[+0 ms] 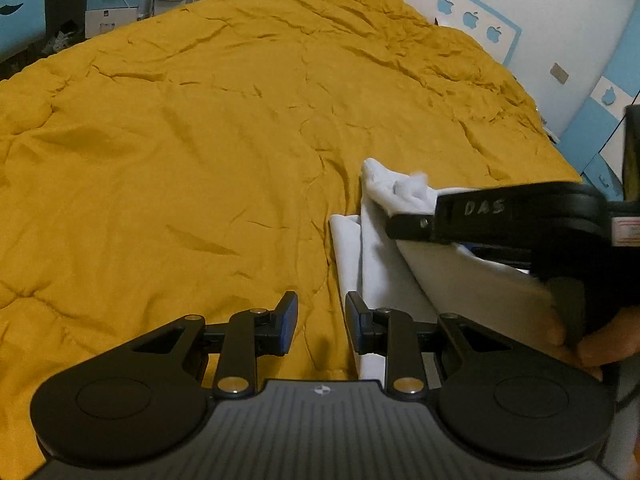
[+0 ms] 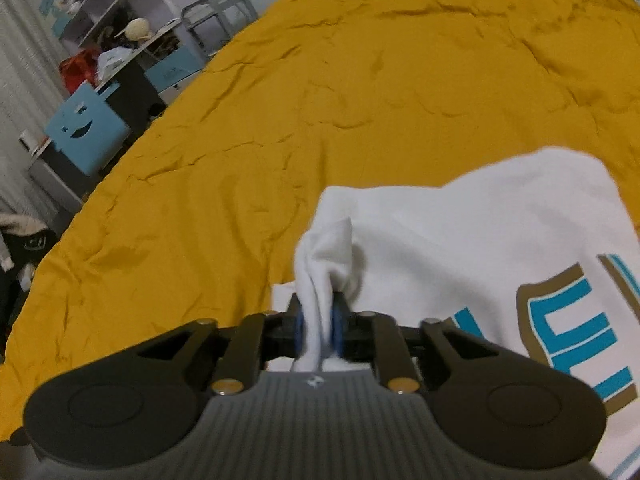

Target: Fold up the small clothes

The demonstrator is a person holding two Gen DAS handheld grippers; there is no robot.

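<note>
A small white shirt with a blue and gold print lies on the mustard-yellow quilt. My right gripper is shut on a bunched edge of the shirt and holds it lifted. In the left wrist view the shirt hangs from the right gripper, which comes in from the right. My left gripper is open and empty, low over the quilt, just left of the shirt's hanging edge.
The quilt covers a wide bed. A white and blue headboard stands at the far right. Shelves, a blue chair and clutter stand beyond the bed's left edge.
</note>
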